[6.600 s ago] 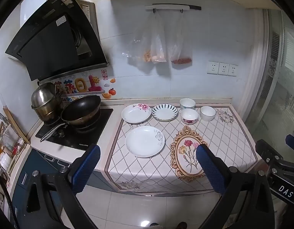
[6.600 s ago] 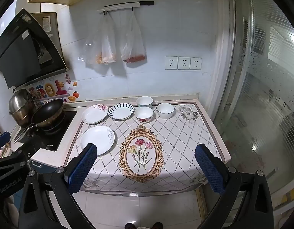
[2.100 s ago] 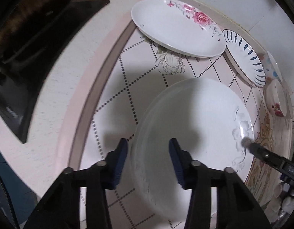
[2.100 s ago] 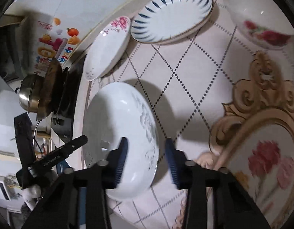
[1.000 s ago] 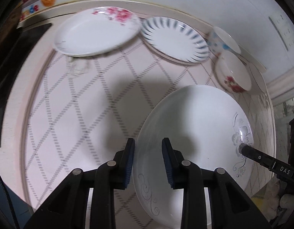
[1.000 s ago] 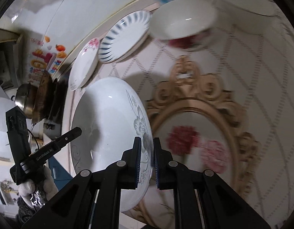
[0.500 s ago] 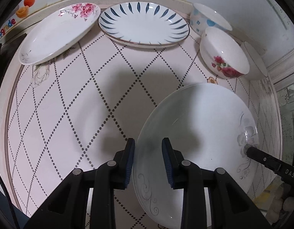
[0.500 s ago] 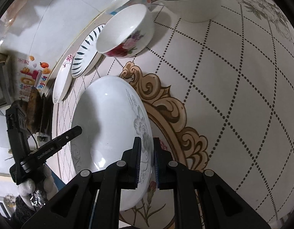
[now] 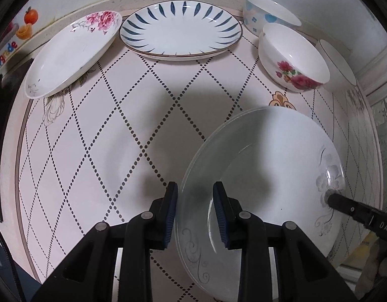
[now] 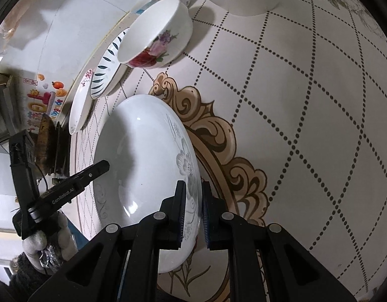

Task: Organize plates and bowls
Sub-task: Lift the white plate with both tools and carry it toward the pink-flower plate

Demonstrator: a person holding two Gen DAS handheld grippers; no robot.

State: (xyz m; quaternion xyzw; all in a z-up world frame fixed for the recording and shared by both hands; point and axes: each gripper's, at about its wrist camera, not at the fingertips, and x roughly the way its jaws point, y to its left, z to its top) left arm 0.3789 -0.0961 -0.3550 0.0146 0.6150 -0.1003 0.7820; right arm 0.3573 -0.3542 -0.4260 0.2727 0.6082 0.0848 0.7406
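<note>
White plate (image 9: 268, 166) carried rightward onto gold medallion (image 10: 218, 130), both jaws clamping opposite rims

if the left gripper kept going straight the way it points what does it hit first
Likely the patterned tablecloth just beyond its fingertips. The left gripper, shut on the white plate rim, points steeply down at bare cloth; depth is unclear.
</note>
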